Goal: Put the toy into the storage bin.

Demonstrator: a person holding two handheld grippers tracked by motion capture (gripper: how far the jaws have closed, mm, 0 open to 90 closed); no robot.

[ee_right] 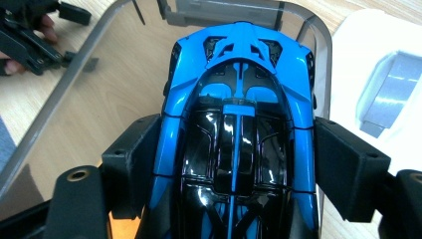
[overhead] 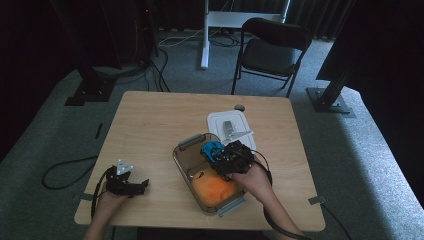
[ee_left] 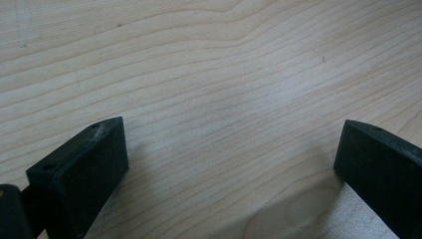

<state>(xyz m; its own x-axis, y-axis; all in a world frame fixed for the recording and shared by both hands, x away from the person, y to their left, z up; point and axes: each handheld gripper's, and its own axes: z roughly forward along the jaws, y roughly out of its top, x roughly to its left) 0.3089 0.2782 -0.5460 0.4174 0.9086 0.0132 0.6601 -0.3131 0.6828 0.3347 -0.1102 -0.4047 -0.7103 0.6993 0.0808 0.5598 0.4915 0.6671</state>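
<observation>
The right gripper (ee_right: 234, 164) clamps the blue toy car (ee_right: 239, 114) over the clear container (overhead: 186, 170), not yet released; the left gripper (ee_left: 231, 164) rests wide-jawed on the surface (ee_left: 209, 74).

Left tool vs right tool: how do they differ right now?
The right tool is shut on the blue toy car, pads on its sides; the left tool is open with nothing between its jaws. The right tool is over the clear container, beside the white lid; the left tool sits by the bare wooden table. Both have black jaws and are hand-held.
</observation>
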